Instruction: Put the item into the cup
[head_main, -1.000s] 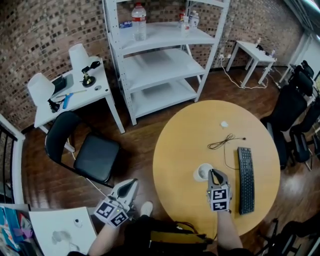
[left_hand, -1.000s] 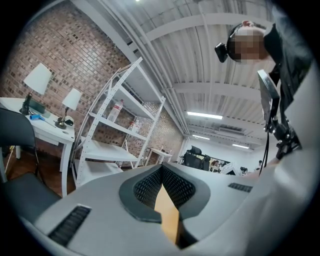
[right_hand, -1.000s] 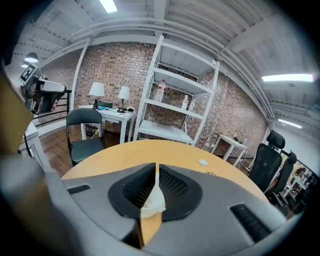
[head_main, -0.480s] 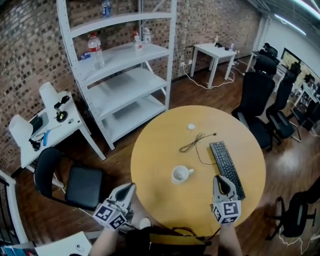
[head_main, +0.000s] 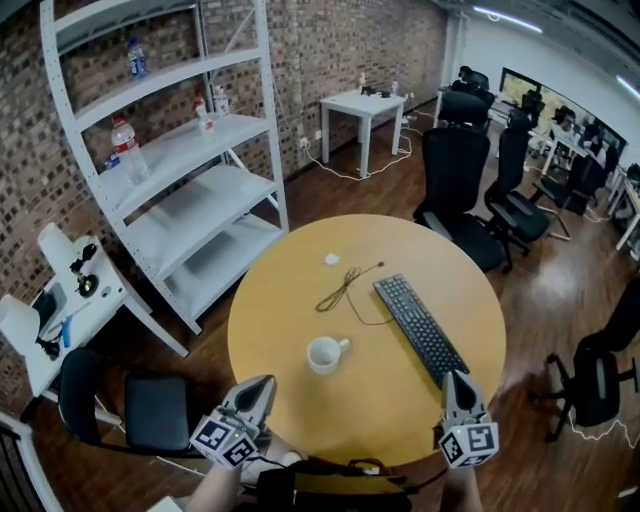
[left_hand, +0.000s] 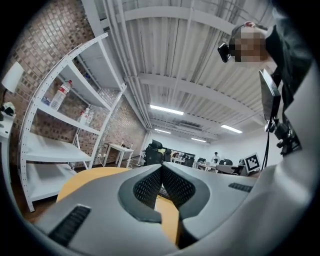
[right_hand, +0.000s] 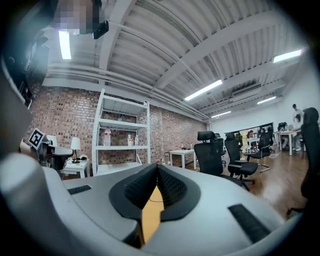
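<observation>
A white cup stands upright on the round yellow table, handle to the right; I cannot make out what is inside it. A small white item lies on the far side of the table. My left gripper hangs at the table's near edge, left of and nearer than the cup, its jaws shut and empty. My right gripper hangs at the near right edge, well apart from the cup. Its jaws are closing together with nothing between them.
A black keyboard lies to the right of the cup, with a loose black cable behind the cup. White shelving stands at the far left. Black office chairs are at the far right, and another black chair at the near left.
The right gripper has drawn back from over the cup to the table's near right edge. The head view has swung, so the table now sits centred.
</observation>
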